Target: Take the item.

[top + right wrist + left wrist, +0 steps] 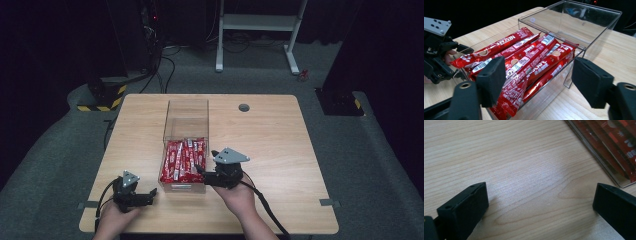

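A clear acrylic box (187,102) stands in the middle of the wooden table (272,150). Its near half holds several red Nescafe sachets (184,160), lying lengthwise. My right gripper (201,170) is at the box's near right corner, open, jaws pointing at the sachets. In the right gripper view the open gripper (539,75) looks over the box (574,27) and sachets (529,57), nothing between the jaws. My left gripper (150,195) rests low at the front left, open, short of the box. In the left gripper view the open gripper (540,200) frames bare wood beside the box corner (599,161).
A round cable hole (243,107) sits in the table behind the box. On the floor beyond are a white desk frame (260,22) and a black-yellow striped base (102,97). Grey tape marks (326,202) sit at the table's front edges.
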The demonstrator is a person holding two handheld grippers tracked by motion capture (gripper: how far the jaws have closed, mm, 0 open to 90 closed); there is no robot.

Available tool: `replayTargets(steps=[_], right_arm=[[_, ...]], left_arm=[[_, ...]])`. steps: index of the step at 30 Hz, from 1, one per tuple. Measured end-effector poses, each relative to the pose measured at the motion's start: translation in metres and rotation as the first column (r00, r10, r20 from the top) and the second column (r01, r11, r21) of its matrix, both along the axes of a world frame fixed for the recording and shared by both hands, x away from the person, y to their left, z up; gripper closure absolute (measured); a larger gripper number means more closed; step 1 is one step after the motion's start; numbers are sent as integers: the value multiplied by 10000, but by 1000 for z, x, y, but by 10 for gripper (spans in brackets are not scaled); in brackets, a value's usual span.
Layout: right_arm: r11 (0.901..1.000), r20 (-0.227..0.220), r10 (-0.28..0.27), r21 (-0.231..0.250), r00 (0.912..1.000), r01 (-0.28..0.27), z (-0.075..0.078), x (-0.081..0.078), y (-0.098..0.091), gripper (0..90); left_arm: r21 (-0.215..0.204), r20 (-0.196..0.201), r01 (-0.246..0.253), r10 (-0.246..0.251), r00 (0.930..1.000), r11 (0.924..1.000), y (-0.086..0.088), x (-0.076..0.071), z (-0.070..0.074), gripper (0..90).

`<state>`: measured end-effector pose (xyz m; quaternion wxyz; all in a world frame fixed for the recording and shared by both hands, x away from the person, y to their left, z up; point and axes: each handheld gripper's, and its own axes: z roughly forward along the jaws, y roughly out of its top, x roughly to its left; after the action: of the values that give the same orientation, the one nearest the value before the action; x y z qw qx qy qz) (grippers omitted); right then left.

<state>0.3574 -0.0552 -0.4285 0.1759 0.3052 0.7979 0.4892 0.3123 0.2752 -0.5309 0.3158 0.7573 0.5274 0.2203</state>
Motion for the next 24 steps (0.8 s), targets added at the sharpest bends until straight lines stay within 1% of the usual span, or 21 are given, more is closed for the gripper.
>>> replayTargets(steps=[1, 3, 7, 12, 14, 15, 16, 17, 18, 19, 20, 22, 24], right_arm=[[10000, -85, 0, 27, 10000, 0, 0, 0, 0, 307], [10000, -89, 48, 55, 9999, -47, -1, 0, 1, 348], [10000, -231, 82, -27, 9997, -82, -3, -1, 2, 440], [10000, -198, 86, -8, 9998, -86, -5, -3, 3, 559], [9999, -263, 106, -13, 9996, -106, -7, -3, 4, 589], [9999, -263, 106, -13, 9996, -106, -7, -3, 4, 589], [9999, -337, 102, 40, 9994, -101, -8, -3, 6, 640], [9999, -333, 45, 112, 9994, -42, -9, -4, 6, 661], [9999, -333, 45, 112, 9994, -42, -9, -4, 6, 661], [9998, -440, -20, 208, 9990, 29, -10, -4, 7, 688], [9997, -481, -26, 221, 9988, 36, -10, -5, 7, 694], [9998, -602, -112, 148, 9981, 121, -12, -5, 8, 718], [9998, -568, -209, 37, 9982, 212, -13, -5, 9, 725]], left_arm=[[2, -2, 1, -1, 10000, 10000, 0, 0, 0, 5], [1, 0, 0, 0, 10000, 10000, 0, 0, 0, 5], [3, 0, 1, -1, 10000, 10000, 0, 0, 0, 5], [-2, 1, -1, 1, 10000, 10000, 0, 0, 0, 5], [0, -2, -2, 2, 10000, 10000, 0, 0, 0, 5], [0, -2, -2, 2, 10000, 10000, 0, 0, 0, 5], [-3, -1, -3, 3, 10000, 10000, 0, 0, 0, 5], [-11, -7, -8, 8, 10000, 10000, 0, 0, 0, 5], [-11, -7, -8, 8, 10000, 10000, 0, 0, 0, 5], [8, -3, 8, -8, 10000, 10000, 0, 0, 0, 5], [12, -5, 8, -8, 10000, 10000, 0, -1, 0, 5], [12, -20, 18, -18, 10000, 10000, 0, -1, 0, 5], [13, -9, 9, -9, 10000, 10000, 0, -1, 0, 5]])
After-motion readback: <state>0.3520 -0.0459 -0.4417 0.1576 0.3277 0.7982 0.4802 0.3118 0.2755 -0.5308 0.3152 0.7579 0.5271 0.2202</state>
